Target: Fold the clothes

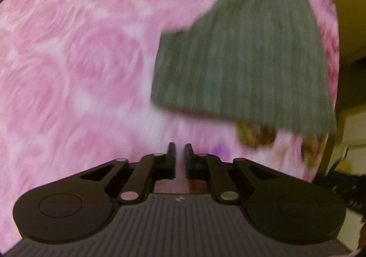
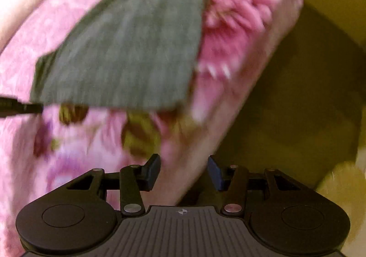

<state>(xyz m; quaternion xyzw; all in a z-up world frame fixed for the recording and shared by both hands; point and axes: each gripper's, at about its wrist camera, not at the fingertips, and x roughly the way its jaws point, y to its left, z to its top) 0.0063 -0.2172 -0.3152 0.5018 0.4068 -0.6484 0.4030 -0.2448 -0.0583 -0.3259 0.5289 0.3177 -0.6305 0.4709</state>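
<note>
Grey ribbed garment (image 1: 247, 55) lies flat on pink floral blanket (image 1: 68, 62), toward the bed's right side near the edge; looks folded into a compact block with a stepped corner on its left, so at least one fold seems done. Right wrist view shows same garment (image 2: 128, 51) ahead and left of the tool, near blanket's (image 2: 240, 28) edge where it drops off to a yellowish floor (image 2: 297, 97). Left gripper (image 1: 180, 149) nearly closed, thin gap between fingers, nothing in it, hovering over bare blanket, apart from the cloth. Right gripper (image 2: 184, 165) spread wide, empty, also clear of cloth. Left tool's tip pokes into right view at far left, just beside garment's near corner. Both frames motion-blurred. Judgement: folding mostly finished or between folds; whether another fold is needed can't be told, no other clothes visible
</note>
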